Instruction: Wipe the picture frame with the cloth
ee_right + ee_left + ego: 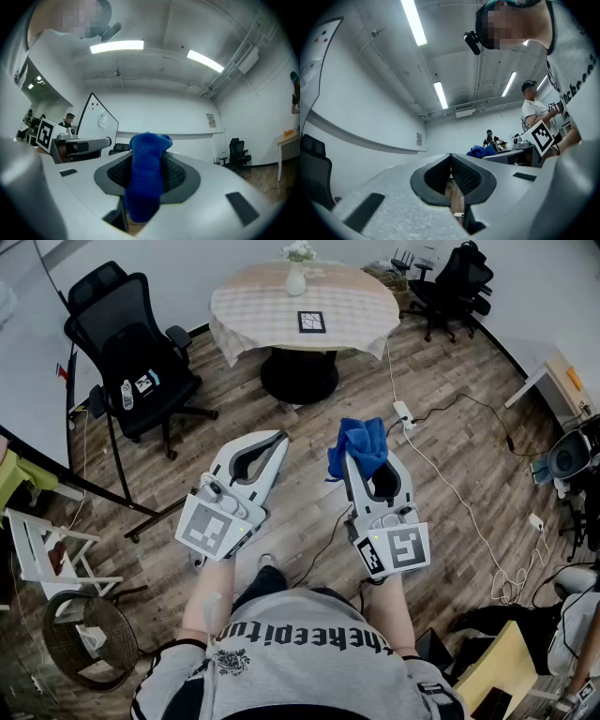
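Hold cloth [359, 446] firm in right gripper [373, 467], jaws clamped on it, tuft free past tips. Approach frame [312, 322], flat on table [248, 306], well ahead. Wipe with tuft, not jaws. Use left gripper [272, 442], closed and empty, to steady frame.

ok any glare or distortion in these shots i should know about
Head view: evenly lit, sharp, though the wide lens bows the wooden floor at the edges. Left gripper view: dark round vignette, ceiling strip lights blown out white. Right gripper view: same vignette and glare; the blue cloth near the lens reads clearly.
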